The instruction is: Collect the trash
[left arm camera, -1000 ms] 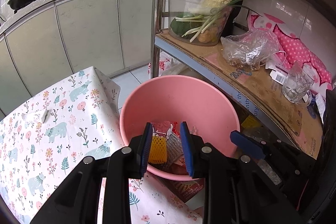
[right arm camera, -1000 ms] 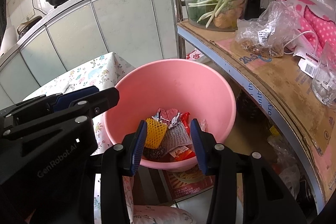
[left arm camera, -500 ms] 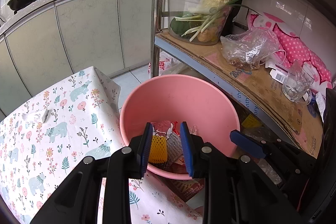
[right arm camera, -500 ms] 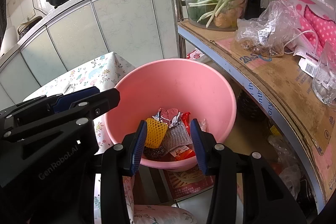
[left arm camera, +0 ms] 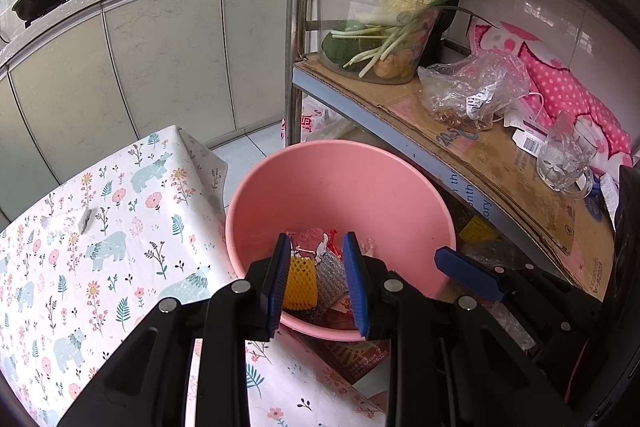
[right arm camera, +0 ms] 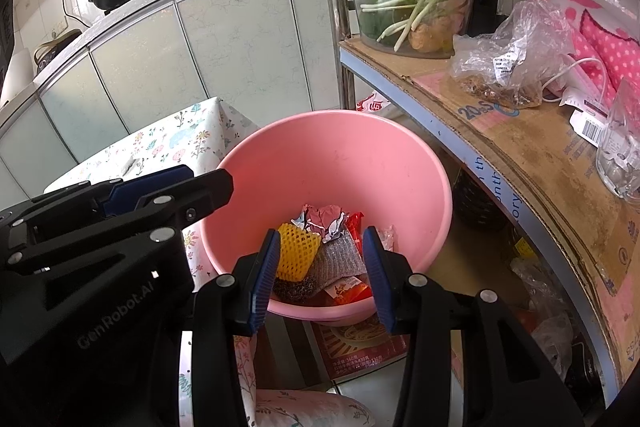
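Your left gripper (left arm camera: 316,281) and right gripper (right arm camera: 320,273) hover empty, jaws parted, above the pink basin (right arm camera: 320,131). Wrappers and yellow foam net (right arm camera: 296,251) lie inside; one crumpled scrap (left arm camera: 66,222) waits on the tablecloth (left arm camera: 120,267).

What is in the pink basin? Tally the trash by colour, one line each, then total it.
In the pink basin:
Yellow foam fruit net: 1
Grey mesh pad: 1
Pink crumpled wrapper: 1
Red snack packets: 2
Dark scouring ball: 1
Total: 6 told apart; any others are hidden.
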